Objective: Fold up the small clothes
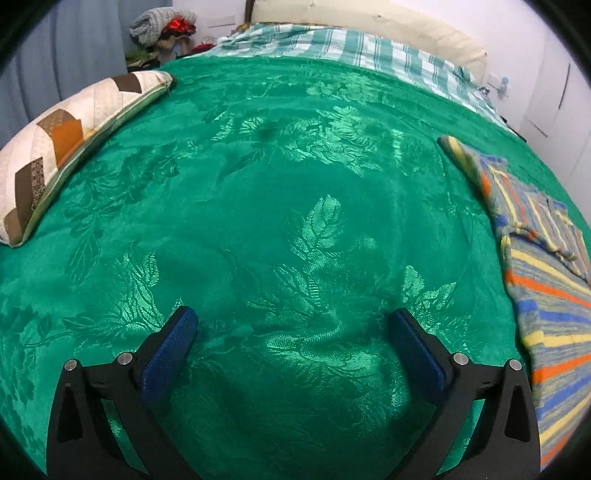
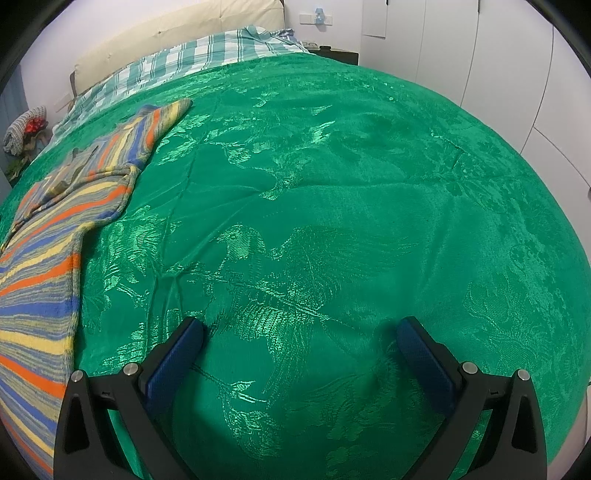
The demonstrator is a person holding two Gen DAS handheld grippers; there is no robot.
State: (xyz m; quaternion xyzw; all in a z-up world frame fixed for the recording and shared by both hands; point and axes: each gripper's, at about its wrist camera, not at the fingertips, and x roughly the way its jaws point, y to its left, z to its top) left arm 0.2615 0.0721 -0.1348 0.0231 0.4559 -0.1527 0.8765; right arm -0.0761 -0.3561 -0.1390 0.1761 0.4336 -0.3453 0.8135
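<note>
I hold a tool in each hand, and both point down at the bed. My left tool (image 1: 291, 325) is wide open, and there is nothing between its blue pads (image 1: 168, 354), just the green bedspread (image 1: 280, 177) under them. My right tool (image 2: 301, 336) is wide open too, and it has nothing in it, only green cloth with shiny leaves and birds below.

The small stripy top (image 1: 546, 295) lies flat on the bedspread. It has blue, yellow, orange and grey stripes. In my left view it is by the right edge of the picture, well to the side of my left tool and not touching it. In my right view the same stripy top (image 2: 44, 266) is on the left side, near the foot end of the bed and running up toward the head end. One sleeve (image 2: 162, 118) sticks out toward the head of the bed. So the top sits between my two tools, and neither tool is touching it.

A patchwork cushion (image 1: 55, 147) in cream, brown and orange lies near the left edge of the bed. At the head end there is a checked green and white sheet (image 1: 332, 44) and a cream headboard (image 1: 388, 26). A pile of things (image 1: 162, 26) sits past the far left corner of the bed
</note>
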